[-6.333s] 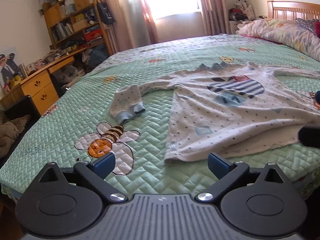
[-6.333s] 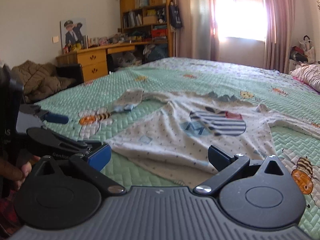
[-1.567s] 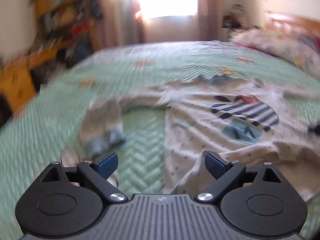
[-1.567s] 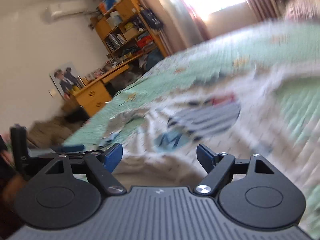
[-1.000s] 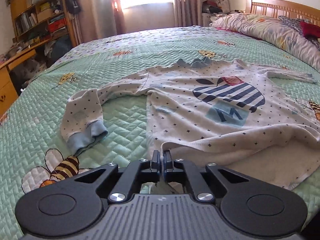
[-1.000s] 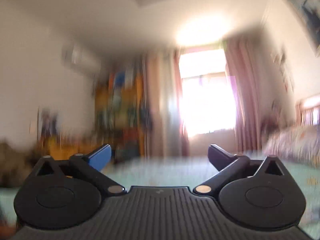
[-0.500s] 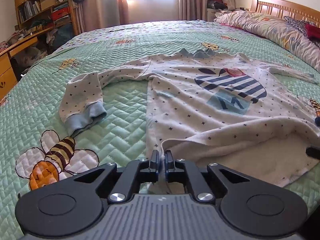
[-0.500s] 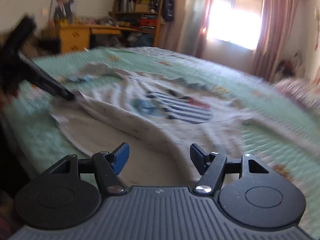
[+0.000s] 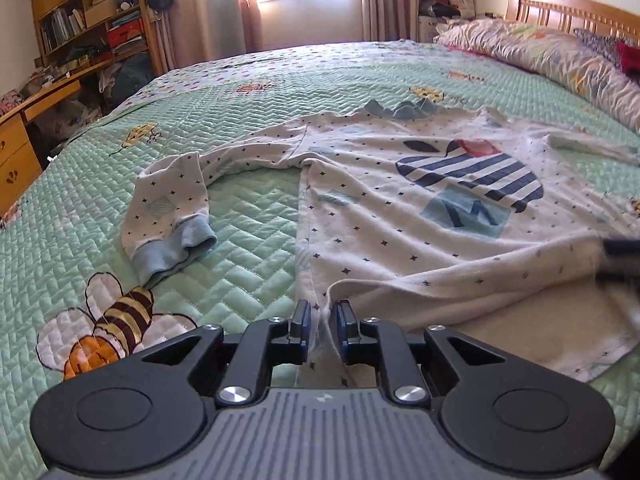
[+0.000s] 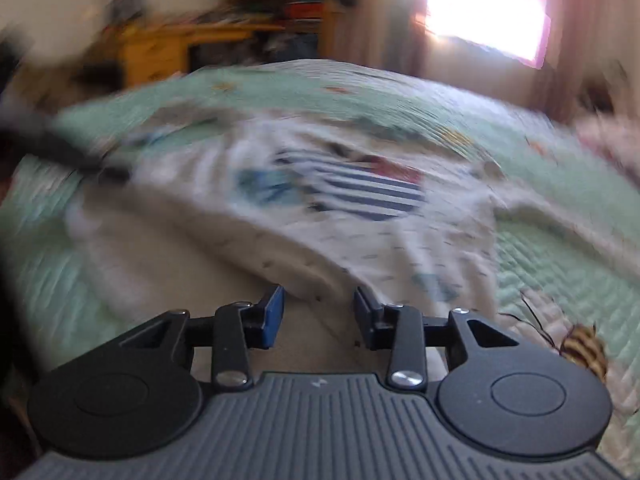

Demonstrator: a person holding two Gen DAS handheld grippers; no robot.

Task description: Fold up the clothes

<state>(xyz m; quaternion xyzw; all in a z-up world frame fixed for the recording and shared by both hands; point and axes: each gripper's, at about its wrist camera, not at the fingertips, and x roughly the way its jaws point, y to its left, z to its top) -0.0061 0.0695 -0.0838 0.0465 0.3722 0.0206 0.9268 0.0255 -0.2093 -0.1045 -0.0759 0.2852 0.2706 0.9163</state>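
On the green quilt lies a white shirt with small dark dots, spread flat with its front up. Far to the left stands a wooden bookshelf above a desk. A stitched bee sits on the quilt near the left edge. Just past it lies the shirt's left sleeve, bent, with a blue cuff at its end. Next comes the left gripper at the shirt's near left corner. Its jaws are opening, and a thin fold of the hem still stands in the small gap between the blue pads. I cannot tell if the pads still press on it. On the shirt's chest is a striped picture. The near hem is flipped up, so the plain inside shows. Farther right, the right gripper sits at the hem's right side. Its jaws are closing, with the hem's edge between them, not pinched yet. Pillows lie at the far right by the wooden headboard.
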